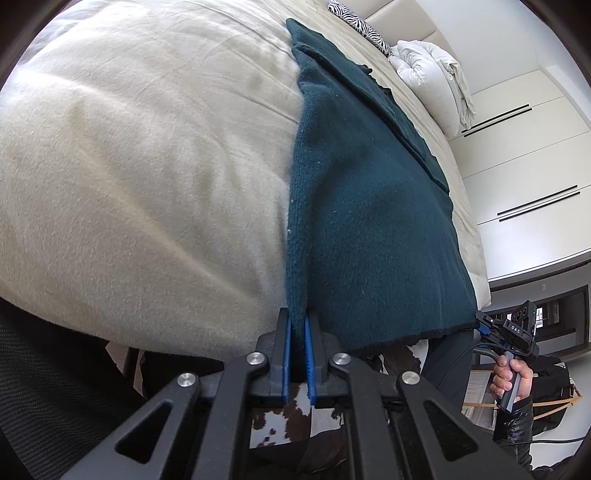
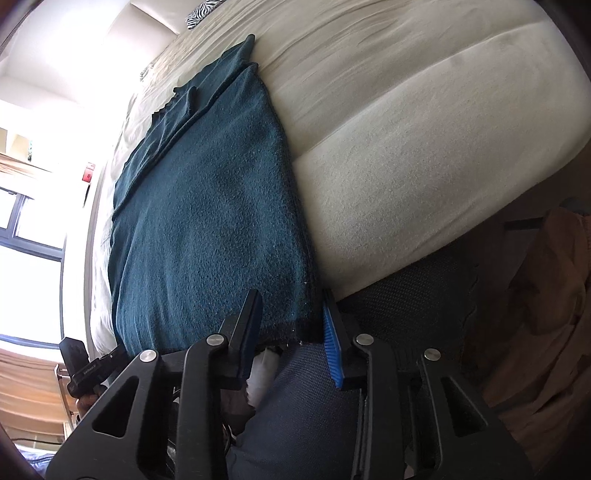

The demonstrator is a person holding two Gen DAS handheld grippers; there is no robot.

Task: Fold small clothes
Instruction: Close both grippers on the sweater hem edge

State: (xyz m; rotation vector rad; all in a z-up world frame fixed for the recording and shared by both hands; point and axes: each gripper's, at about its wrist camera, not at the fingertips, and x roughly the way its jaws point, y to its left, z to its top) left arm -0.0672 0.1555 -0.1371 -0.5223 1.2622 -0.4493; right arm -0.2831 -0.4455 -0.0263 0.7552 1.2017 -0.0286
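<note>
Jaws first: left gripper is clamped on the near left corner of the teal knit garment, blue pads pinching a doubled edge; right gripper has its jaws apart, straddling the garment's near right corner at the hem, nothing pinched as far as I can see. Garment lies flat on the cream bedspread, long axis running away from the person, near hem right at the bed edge. Progress, my read: sides look already turned in — a layered flap or sleeve shows along the far part in both views — so it sits as a narrow rectangle. Left to do: right side needs to close on its corner, then lift the near hem and carry it over toward the far end; maybe one more fold after. Hard to make out: what garment it is (sweater likely, not certain), how many layers are stacked, and the far end, which fisheye compresses. Near hem is partly behind the fingers. Right hand shows only at the left view's edge; zebra-print pillow and white duvet are far off.
</note>
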